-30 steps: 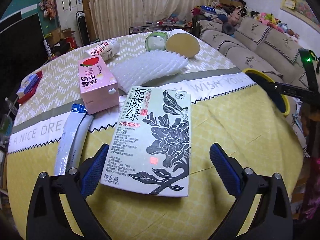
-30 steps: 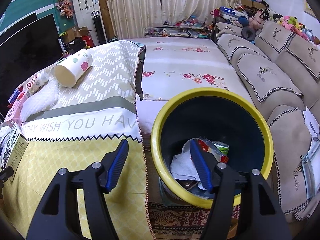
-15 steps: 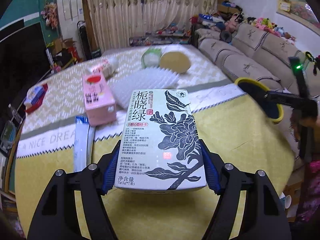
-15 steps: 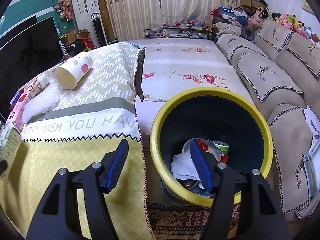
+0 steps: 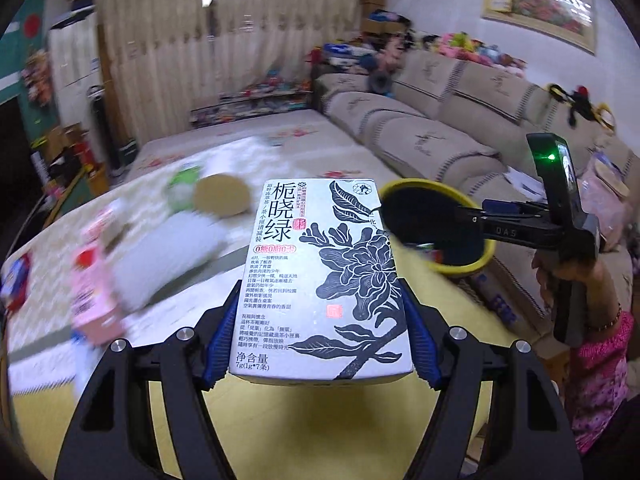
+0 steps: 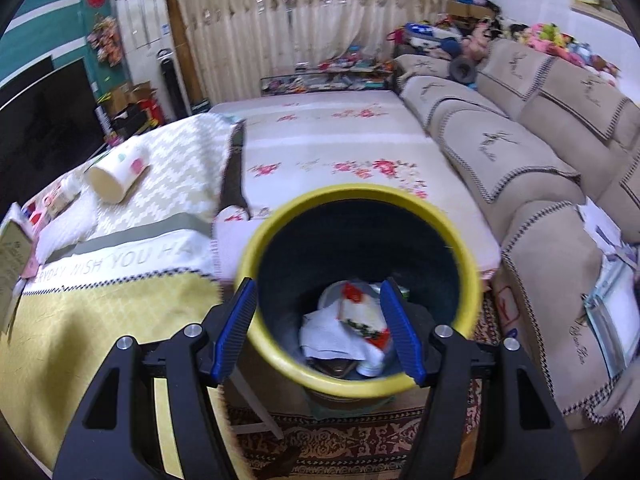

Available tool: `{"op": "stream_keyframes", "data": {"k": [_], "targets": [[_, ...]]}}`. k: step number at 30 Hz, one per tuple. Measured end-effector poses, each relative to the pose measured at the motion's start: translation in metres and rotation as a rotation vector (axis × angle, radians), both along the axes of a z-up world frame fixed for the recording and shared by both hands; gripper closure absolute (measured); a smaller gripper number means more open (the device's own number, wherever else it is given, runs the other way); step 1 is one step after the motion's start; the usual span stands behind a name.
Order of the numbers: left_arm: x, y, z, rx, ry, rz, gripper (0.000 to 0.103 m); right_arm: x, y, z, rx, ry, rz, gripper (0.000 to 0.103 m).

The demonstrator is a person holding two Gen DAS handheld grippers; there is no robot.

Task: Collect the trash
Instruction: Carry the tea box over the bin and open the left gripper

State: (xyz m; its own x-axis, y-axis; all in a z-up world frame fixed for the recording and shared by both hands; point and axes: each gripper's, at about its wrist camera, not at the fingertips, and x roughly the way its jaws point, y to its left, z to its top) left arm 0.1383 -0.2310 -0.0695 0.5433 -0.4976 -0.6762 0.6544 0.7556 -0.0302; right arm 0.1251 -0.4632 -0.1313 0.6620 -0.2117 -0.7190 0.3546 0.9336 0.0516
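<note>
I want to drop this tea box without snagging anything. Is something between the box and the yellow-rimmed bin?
The right tongs hang open over the trash bin, one finger outside the near rim, one inside. The tea box, clamped in the left tongs, would meet them at the mouth. Nothing else visible blocks the way.

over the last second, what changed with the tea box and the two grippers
The left gripper closed on the tea box, which lay flat on the table a second ago, and lifted it off, swinging toward the yellow-rimmed bin. The right gripper moved in over the bin's rim, jaws still open and empty. The paper cup and pink carton stayed on the table.
</note>
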Motion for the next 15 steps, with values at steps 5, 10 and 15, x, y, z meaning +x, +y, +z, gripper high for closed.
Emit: {"op": "stream_keyframes", "data": {"k": [5,10,15], "targets": [[0.013,-0.072,-0.011,-0.001,0.052,-0.102,0.032,-0.025,-0.030,0.002,0.006,-0.021,-0.072,0.042],[0.028,-0.154,-0.026,0.018,0.087,-0.194,0.032,-0.047,-0.053,0.001,0.015,-0.030,-0.135,0.042],[0.047,-0.215,-0.047,0.050,0.098,-0.215,0.031,-0.060,-0.072,-0.005,0.035,-0.032,-0.188,0.042]]}}
